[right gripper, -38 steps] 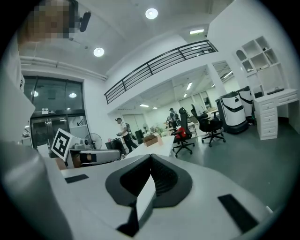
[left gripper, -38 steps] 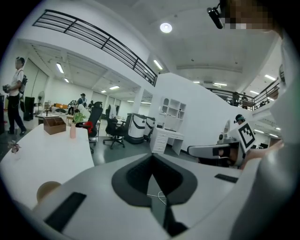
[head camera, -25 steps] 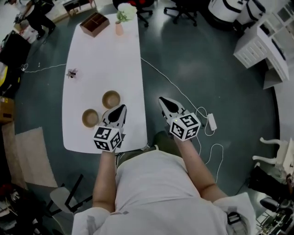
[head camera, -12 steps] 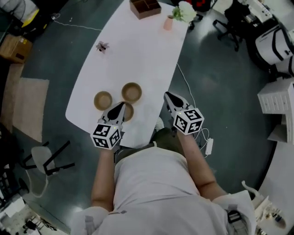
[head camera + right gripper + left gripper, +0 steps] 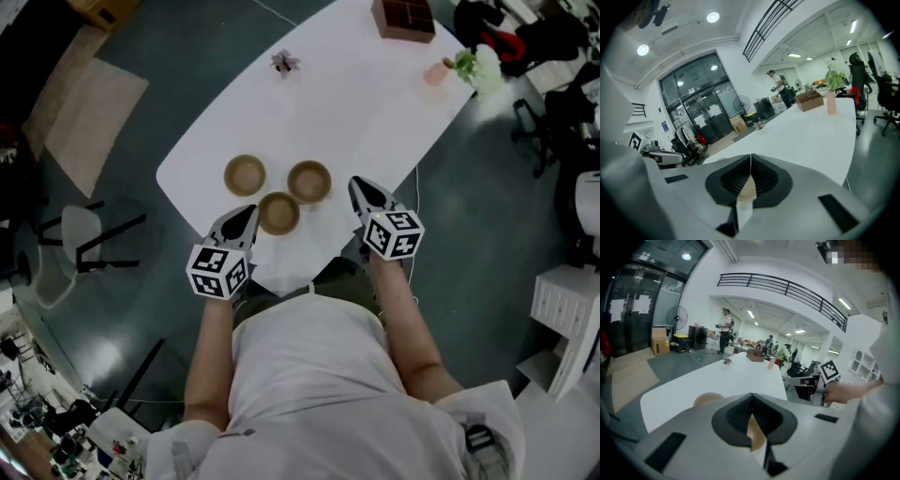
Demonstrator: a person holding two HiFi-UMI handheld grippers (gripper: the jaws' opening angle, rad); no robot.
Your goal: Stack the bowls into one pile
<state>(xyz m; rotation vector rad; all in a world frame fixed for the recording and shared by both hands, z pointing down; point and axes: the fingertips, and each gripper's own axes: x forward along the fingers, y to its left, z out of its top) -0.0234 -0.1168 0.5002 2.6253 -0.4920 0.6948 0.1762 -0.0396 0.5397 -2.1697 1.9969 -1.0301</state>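
Both tongs are closed, gripping nothing. The left tongs (image 5: 246, 215) hover just beside the near bowl (image 5: 278, 213), and the right tongs (image 5: 362, 187) are just right of the right bowl (image 5: 308, 181). The left bowl (image 5: 245, 174) stands close by. All three wooden bowls sit unstacked near the bench (image 5: 356, 103) edge. At the far end are a compartmented wooden box (image 5: 405, 17) and a pink vase (image 5: 437, 72) holding white flowers (image 5: 483, 67).

in the left gripper view the left hand-held gripper (image 5: 752, 401) hides most of the bowls (image 5: 707, 399); only a rim and a tan sliver show. the head view's top edge cuts the box (image 5: 405, 17). the small dark thing (image 5: 283, 63) on the desk (image 5: 356, 103) is too small to tell.
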